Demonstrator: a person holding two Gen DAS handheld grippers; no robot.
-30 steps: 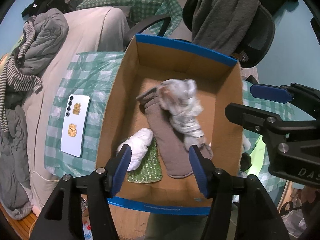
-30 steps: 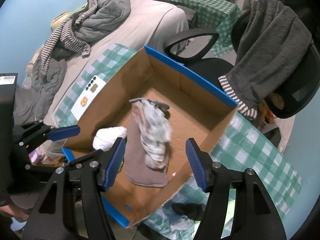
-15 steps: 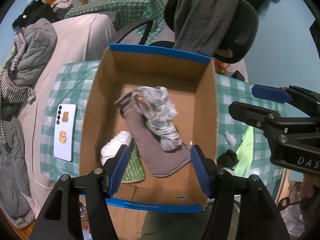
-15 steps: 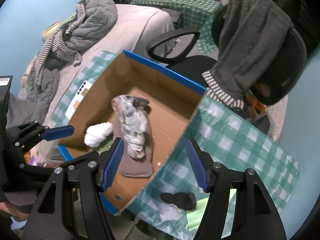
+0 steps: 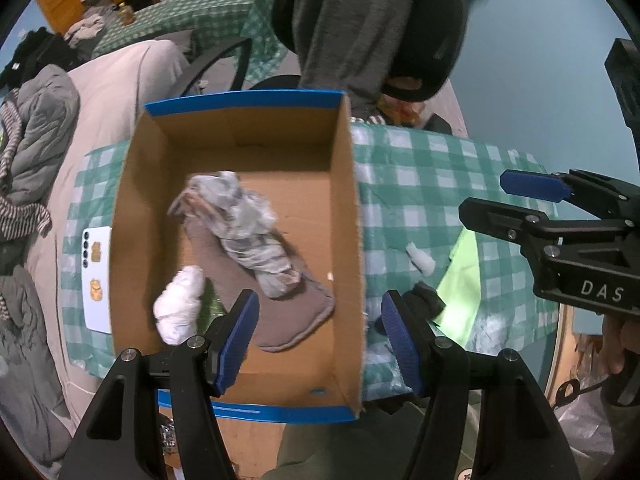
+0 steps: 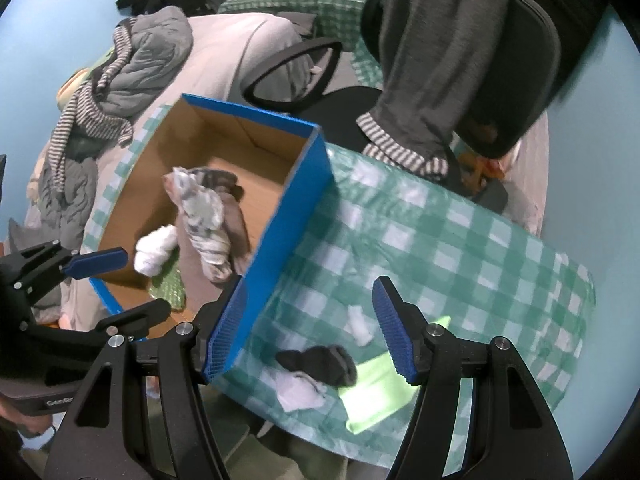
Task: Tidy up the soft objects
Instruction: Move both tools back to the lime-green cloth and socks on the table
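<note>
Both grippers, left (image 5: 318,330) & right (image 6: 308,330), hang w/ jaws released, nothing held. Dark sock (image 6: 320,364) lies on desk (image 6: 440,240) beside box (image 6: 296,200), touching white rag (image 6: 300,394). Probably light, limp, non-fragile; pinch its bunched middle.

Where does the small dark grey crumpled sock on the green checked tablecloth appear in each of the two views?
Left wrist view: the dark grey crumpled sock lies lower right of centre, just right of the cardboard box, partly behind the left gripper's right finger.
Right wrist view: it lies at bottom centre, between the right gripper's open fingers.
Shared landmark: the bright lime green cloth beside the sock.
</note>
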